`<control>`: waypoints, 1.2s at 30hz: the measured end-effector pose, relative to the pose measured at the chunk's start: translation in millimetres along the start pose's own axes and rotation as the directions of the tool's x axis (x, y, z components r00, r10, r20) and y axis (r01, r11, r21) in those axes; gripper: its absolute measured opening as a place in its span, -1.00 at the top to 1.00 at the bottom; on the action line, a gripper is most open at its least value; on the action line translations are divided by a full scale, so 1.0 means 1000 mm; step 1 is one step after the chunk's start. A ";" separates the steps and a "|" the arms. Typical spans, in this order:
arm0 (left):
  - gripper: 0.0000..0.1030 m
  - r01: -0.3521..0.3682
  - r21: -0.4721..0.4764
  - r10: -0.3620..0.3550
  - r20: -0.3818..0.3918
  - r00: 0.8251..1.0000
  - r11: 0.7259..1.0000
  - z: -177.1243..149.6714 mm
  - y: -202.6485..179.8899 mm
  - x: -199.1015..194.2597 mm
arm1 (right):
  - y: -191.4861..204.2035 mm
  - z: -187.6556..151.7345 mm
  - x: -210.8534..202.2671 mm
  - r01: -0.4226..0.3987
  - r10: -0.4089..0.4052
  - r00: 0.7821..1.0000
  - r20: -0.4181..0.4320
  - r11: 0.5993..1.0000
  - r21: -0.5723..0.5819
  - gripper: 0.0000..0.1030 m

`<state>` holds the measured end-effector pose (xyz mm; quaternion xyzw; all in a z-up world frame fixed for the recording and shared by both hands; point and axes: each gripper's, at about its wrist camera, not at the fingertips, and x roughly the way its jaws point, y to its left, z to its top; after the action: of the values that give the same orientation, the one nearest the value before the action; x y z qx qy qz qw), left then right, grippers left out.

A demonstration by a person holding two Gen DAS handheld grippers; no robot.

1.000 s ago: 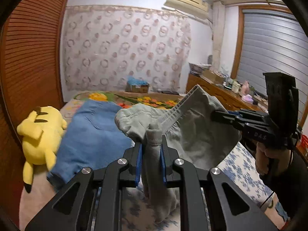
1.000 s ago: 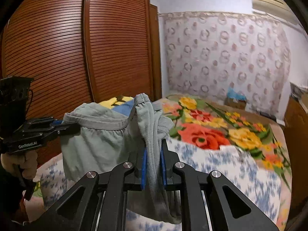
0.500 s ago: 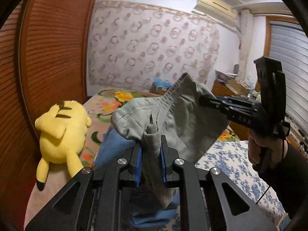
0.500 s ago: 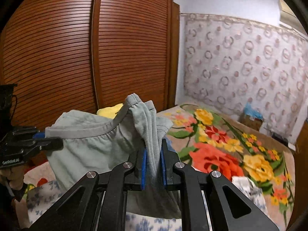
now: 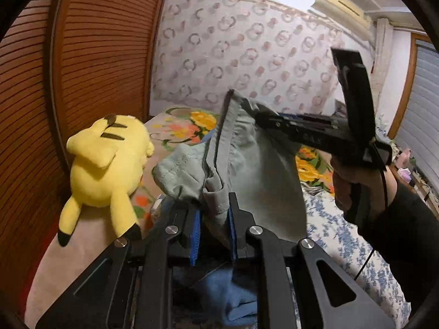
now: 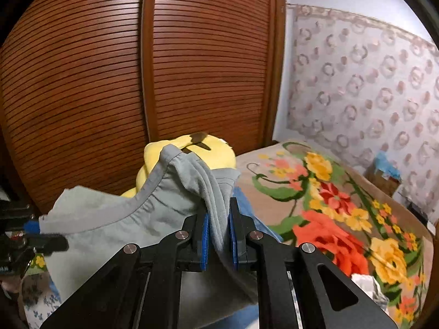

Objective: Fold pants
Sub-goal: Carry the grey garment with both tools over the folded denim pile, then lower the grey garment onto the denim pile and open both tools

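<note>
Grey-green pants (image 5: 247, 164) hang in the air above the bed, stretched by the waistband between both grippers. My left gripper (image 5: 214, 219) is shut on a bunched corner of the waistband. My right gripper (image 6: 218, 227) is shut on the other corner; it also shows in the left wrist view (image 5: 263, 120), held by a hand. In the right wrist view the pants (image 6: 115, 219) sag toward my left gripper (image 6: 46, 235) at the left edge.
A yellow plush toy (image 5: 107, 159) lies on the bed beside the wooden slatted wardrobe doors (image 6: 137, 82). Blue jeans (image 5: 230, 298) lie under the pants. A floral blanket (image 6: 343, 205) covers the bed. A dresser (image 5: 419, 178) stands at the far right.
Both grippers have swung left toward the wardrobe and the plush toy, carrying the pants over the blue jeans. Both grips held.
</note>
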<state>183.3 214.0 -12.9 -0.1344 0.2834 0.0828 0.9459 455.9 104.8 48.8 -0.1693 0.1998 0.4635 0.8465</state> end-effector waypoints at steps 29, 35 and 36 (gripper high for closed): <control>-0.10 -0.108 0.087 0.113 -0.050 0.992 0.990 0.001 0.003 0.018 | -0.044 -0.025 0.009 -0.085 0.103 0.988 -0.113 0.985 0.152 0.29; -0.10 -0.113 0.059 0.118 -0.089 0.989 0.992 -0.007 0.014 0.024 | -0.063 -0.024 0.031 -0.116 0.143 0.984 -0.104 0.966 0.232 0.33; -0.10 -0.112 0.060 0.117 -0.087 0.989 0.992 -0.008 0.013 0.023 | -0.061 -0.022 0.029 -0.114 0.141 0.985 -0.098 0.965 0.235 0.33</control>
<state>195.6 226.1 -34.7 -0.0956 0.3351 0.1230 0.9292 518.4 84.2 21.7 -0.0839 0.3102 0.4806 0.8160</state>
